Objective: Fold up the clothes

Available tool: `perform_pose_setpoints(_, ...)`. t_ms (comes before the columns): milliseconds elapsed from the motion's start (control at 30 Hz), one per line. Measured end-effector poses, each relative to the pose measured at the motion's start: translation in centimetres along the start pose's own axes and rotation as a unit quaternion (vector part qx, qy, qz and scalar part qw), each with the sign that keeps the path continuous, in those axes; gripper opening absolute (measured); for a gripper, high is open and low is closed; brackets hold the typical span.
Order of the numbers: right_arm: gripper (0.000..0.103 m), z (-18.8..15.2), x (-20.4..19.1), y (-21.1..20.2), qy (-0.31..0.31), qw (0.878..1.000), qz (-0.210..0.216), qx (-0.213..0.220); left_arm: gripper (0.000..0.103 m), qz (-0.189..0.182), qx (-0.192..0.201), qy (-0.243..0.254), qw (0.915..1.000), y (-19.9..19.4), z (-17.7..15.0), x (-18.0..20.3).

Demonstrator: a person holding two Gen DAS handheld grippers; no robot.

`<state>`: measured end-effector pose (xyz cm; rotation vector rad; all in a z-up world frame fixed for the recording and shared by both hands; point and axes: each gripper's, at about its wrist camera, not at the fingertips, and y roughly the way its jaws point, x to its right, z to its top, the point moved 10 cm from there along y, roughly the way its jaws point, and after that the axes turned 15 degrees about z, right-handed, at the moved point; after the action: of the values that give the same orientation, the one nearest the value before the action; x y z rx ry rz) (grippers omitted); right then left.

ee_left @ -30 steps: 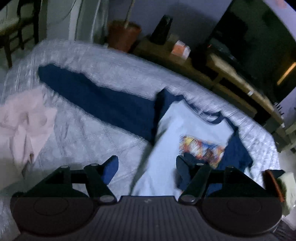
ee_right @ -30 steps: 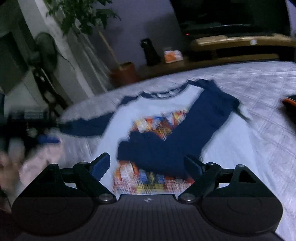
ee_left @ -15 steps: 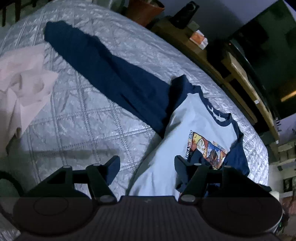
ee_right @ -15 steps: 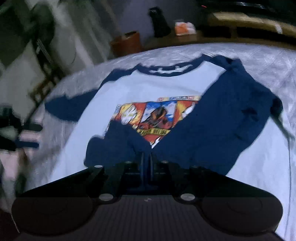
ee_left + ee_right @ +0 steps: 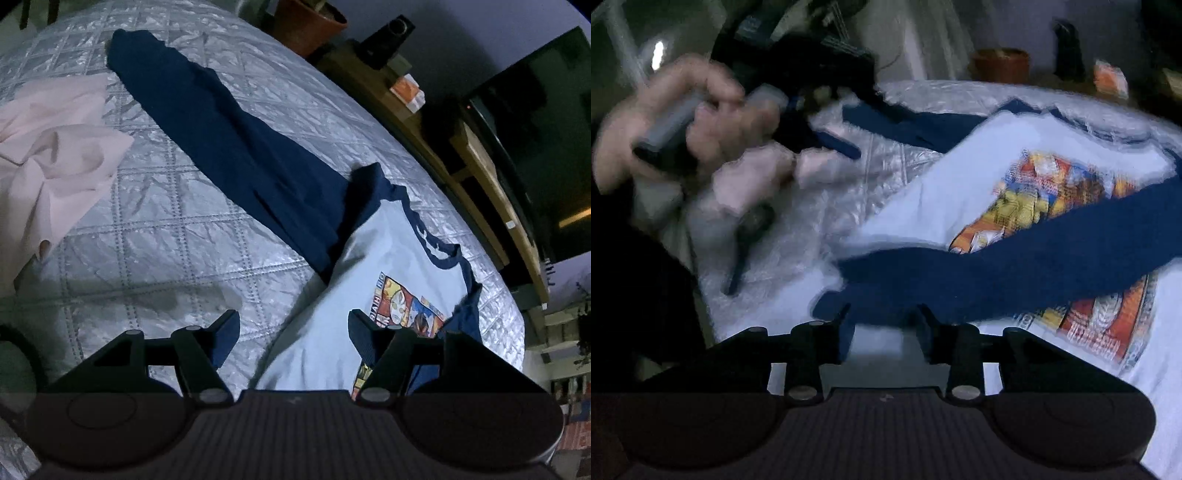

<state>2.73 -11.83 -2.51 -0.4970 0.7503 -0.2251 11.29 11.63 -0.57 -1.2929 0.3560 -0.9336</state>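
Lying on quilted silver bed cover (image 5: 155,236), white navy-sleeved printed shirt (image 5: 369,266); left hand-held gripper (image 5: 293,332) open, right hand-held gripper (image 5: 882,321) opening over folded navy sleeve (image 5: 997,273).

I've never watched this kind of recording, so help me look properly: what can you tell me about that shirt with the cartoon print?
The shirt is long-sleeved, with a pale, soft-looking body, navy sleeves and a navy collar band. A bright comic-style print in orange, yellow and red covers the chest. It lies face up on a silvery quilted bedspread. One navy sleeve stretches straight out across the quilt; the other sleeve is folded over the chest, partly covering the print. The fabric shows shallow wrinkles. A crumpled pink garment lies nearby, apart from it.
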Motion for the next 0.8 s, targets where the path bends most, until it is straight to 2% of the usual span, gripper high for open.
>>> perform_pose_setpoints(33, 0.065, 0.1, 0.3, -0.8, 0.017, 1.0, -0.002, 0.021, 0.061, -0.001, 0.0, 0.0, 1.0, 0.0, 0.0, 0.1)
perform_pose_setpoints(100, 0.072, 0.6, 1.2, -2.1, 0.025, 0.998, -0.025, 0.045, 0.062, -0.002, -0.001, -0.002, 1.0, 0.0, 0.0, 0.1)
perform_pose_setpoints(267, 0.073, 2.3, 3.0, -3.2, 0.03, 0.994, -0.076, 0.079, 0.062, -0.004, -0.007, -0.006, 0.9999, 0.5, -0.1, 0.2)
perform_pose_setpoints(400, 0.074, 3.8, 4.1, -1.4, 0.042, 0.99, -0.102, 0.092, 0.062, -0.001, -0.01, -0.004, 0.9999, 0.9, -0.4, 0.4)
perform_pose_setpoints(500, 0.075, 3.2, 5.0, 1.3, 0.066, 0.992, -0.098, 0.037, 0.062, 0.0, -0.014, -0.005, 0.9999, 1.2, -0.6, 0.4)
perform_pose_setpoints(633, 0.075, 1.9, 3.1, 1.7, 0.087, 0.996, -0.014, -0.012, 0.062, -0.008, -0.024, -0.014, 0.9996, 1.3, -0.7, 0.4)
perform_pose_setpoints(700, 0.073, 0.6, 2.9, 1.5, 0.081, 0.995, -0.014, -0.055, 0.062, -0.01, -0.024, -0.016, 0.9995, 1.3, -0.7, 0.4)
perform_pose_setpoints(800, 0.074, -0.7, 1.8, 1.0, 0.084, 0.989, 0.03, -0.114, 0.062, -0.011, -0.025, -0.014, 0.9995, 1.3, -0.8, 0.5)
